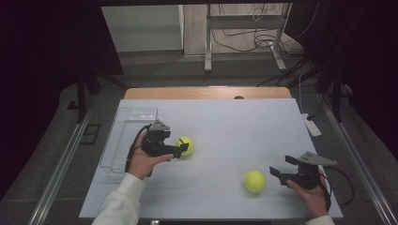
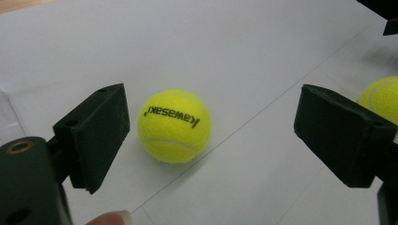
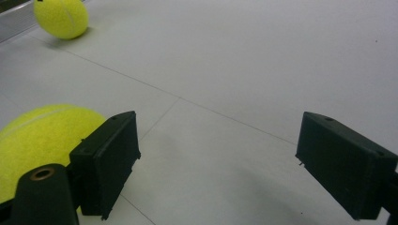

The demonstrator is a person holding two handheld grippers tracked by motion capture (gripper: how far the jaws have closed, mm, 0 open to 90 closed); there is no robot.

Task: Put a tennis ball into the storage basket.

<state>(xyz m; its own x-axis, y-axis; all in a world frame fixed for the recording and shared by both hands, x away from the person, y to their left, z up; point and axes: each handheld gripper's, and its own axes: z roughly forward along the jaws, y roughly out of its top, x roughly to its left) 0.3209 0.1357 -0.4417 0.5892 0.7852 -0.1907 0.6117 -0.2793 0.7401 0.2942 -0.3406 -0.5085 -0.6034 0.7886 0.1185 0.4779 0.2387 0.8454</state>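
Both tennis balls point(image 1: 185, 146) point(image 1: 255, 181) wear fuzzy yellow felt, the table point(image 1: 225, 126) top looks smooth matt white, the tray point(image 1: 123, 133) is clear glossy plastic, and the gripper jaws look matt black plastic.

A white-topped rectangular table point(image 1: 225, 122) with a wooden far edge. Two yellow felt tennis balls point(image 1: 185, 146) point(image 1: 255, 181) and a clear plastic tray point(image 1: 126, 136) lie on it

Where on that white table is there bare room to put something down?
The far half of the table, beyond both tennis balls, is bare, and so is the near strip between the left forearm and the nearer ball. It is crowded at the left, where the clear tray, left gripper and farther ball bunch together.
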